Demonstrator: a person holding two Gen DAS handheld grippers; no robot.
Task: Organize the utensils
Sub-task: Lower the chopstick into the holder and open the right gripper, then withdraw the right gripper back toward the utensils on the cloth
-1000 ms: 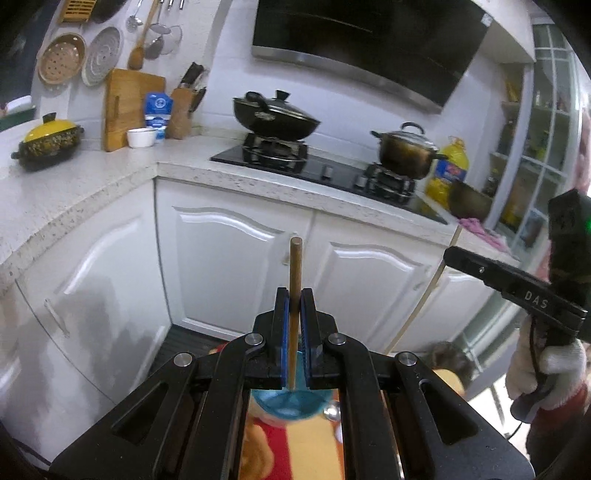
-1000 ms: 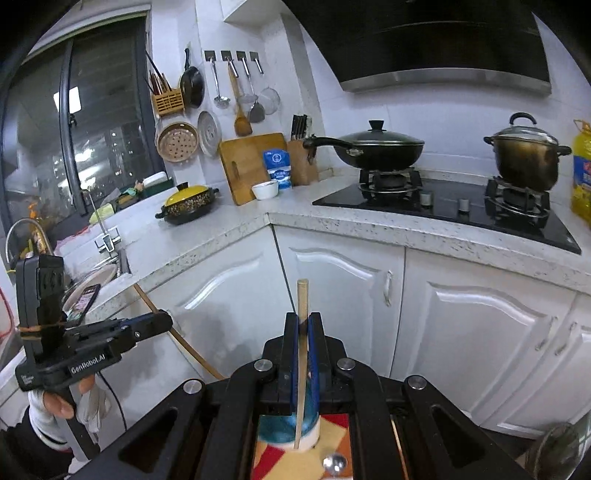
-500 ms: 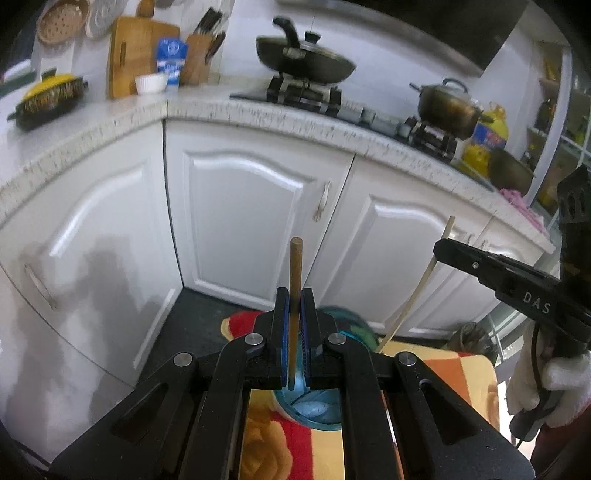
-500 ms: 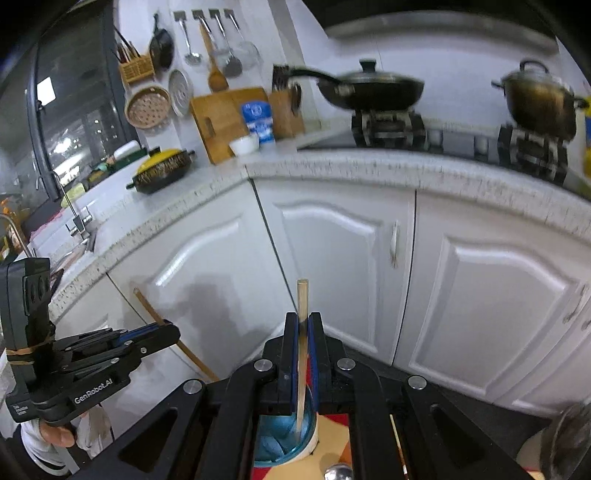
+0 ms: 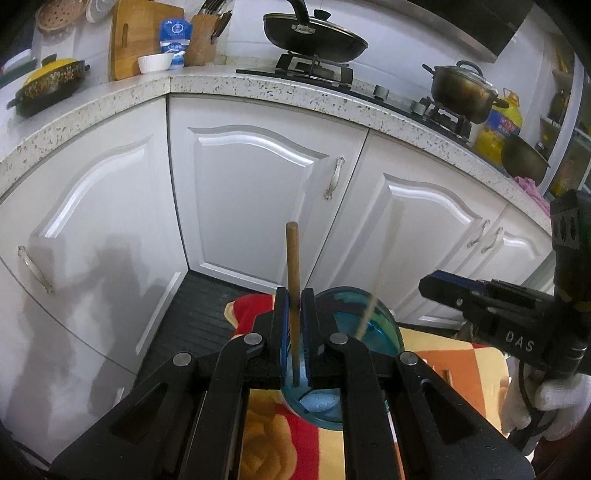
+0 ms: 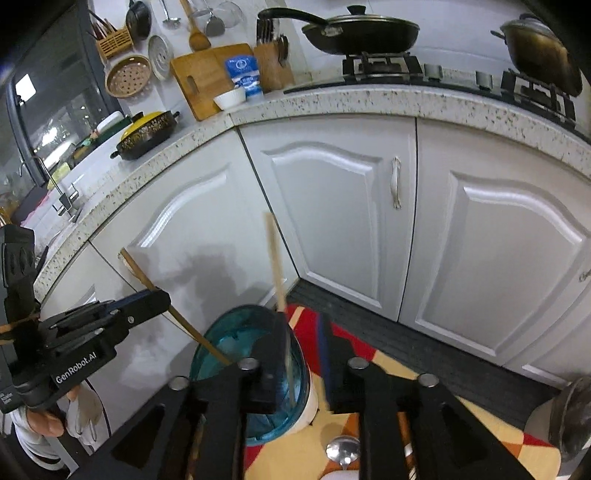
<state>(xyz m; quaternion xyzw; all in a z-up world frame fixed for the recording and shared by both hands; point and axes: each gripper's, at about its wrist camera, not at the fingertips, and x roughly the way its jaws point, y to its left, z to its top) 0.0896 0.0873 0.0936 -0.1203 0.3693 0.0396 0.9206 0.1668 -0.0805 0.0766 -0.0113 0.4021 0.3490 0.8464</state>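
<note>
Left gripper (image 5: 294, 332): tilted down over the blue cup (image 5: 384, 325), jaws clenched on a dark brown chopstick (image 5: 293, 280) that stands upright between the pads, its lower end inside the cup's mouth.
Left gripper from the right wrist view: it reaches in from the cup's left side (image 6: 147, 301), held by a hand (image 6: 79, 411) in a white glove; the dark chopstick slants from it down into the cup.
Right gripper (image 6: 299, 360): over the cup's right half, jaws spread wide and released, holding nothing.
Pale chopstick (image 6: 276, 269): motion-blurred, standing loose in the gap of the right gripper, lower end inside the cup. In the left wrist view it is only a faint streak (image 5: 371, 314) above the cup rim.
Right gripper from the left wrist view: it sits to the cup's right (image 5: 439, 284), its gloved hand (image 5: 546, 402) below; its opening cannot be judged here.
Blue cup: translucent, white-based, standing on a red, orange and yellow patterned cloth (image 6: 480, 439).
Spoon (image 6: 343, 450): metal, lying on the cloth just right of the cup; seen only from the right wrist.
Behind the cup: white cabinet doors (image 5: 258, 184) and a speckled counter (image 5: 295, 92) with a black pan (image 5: 314, 33) and a pot (image 5: 461, 92).
In the way: the left gripper's black linkage covers the cup's near side.
</note>
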